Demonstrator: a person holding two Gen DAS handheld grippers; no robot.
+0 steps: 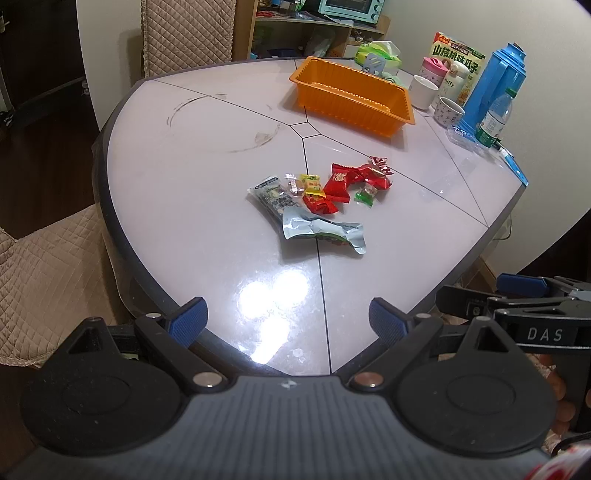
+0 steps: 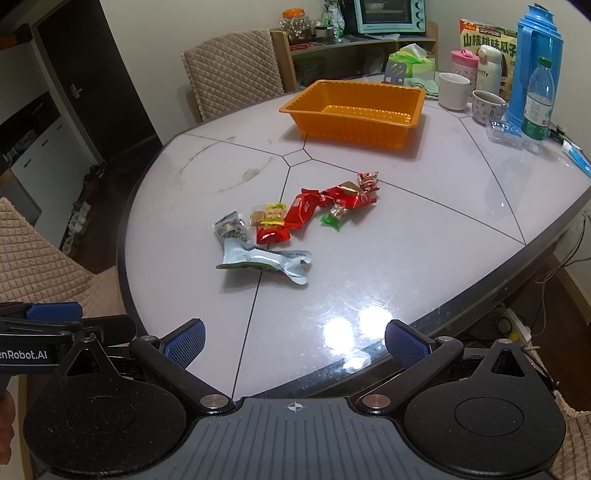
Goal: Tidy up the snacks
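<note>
Mid-counter, the snacks lie heaped, well short of the empty orange tray. Both left tongs and right tongs hang spread, holding nothing; sorting seems unstarted, so next comes reaching forward for a packet.

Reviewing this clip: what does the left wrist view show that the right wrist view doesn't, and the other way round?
Only the left wrist view shows the right gripper from the side, at its right edge.

Only the right wrist view shows the left gripper at its left edge, a jar with an orange lid on the shelf, and a power strip on the floor.

Both show the empty orange tray, the loose snack packets, the silver pouch, the blue thermos and both grippers open.
</note>
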